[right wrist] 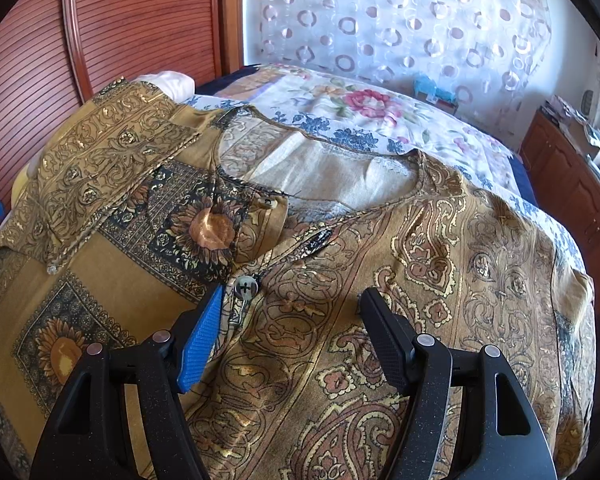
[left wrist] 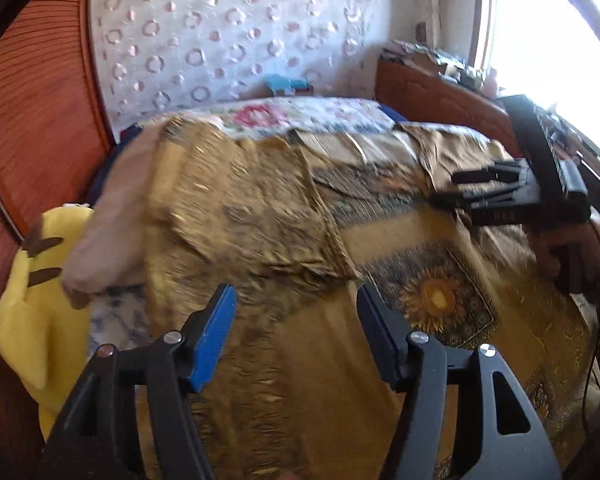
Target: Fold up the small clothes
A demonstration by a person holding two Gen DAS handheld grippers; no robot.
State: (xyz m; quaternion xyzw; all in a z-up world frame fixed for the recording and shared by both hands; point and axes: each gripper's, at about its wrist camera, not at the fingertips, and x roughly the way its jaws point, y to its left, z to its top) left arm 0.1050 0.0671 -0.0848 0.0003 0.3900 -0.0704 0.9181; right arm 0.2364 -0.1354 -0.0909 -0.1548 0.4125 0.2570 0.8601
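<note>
A mustard-gold blouse (right wrist: 340,280) with sunflower squares and paisley print lies spread front-up on the bed, its neckline toward the far side. One sleeve (right wrist: 112,160) is folded in over the chest, and it looks motion-blurred in the left wrist view (left wrist: 240,208). My left gripper (left wrist: 296,320) is open just above the blouse's plain gold lower part, with nothing pinched between its blue pads. My right gripper (right wrist: 292,312) is open over the button placket, beside a grey button (right wrist: 246,287). The left wrist view shows it held in a hand at the right (left wrist: 480,188).
A floral bedsheet (right wrist: 360,112) covers the bed beyond the blouse. A yellow plush toy (left wrist: 32,304) sits at the bed's left edge beside a wooden slatted door (left wrist: 32,100). A cluttered wooden dresser (right wrist: 572,168) stands on the right, under a bright window (left wrist: 548,32). A patterned curtain (right wrist: 400,20) hangs behind.
</note>
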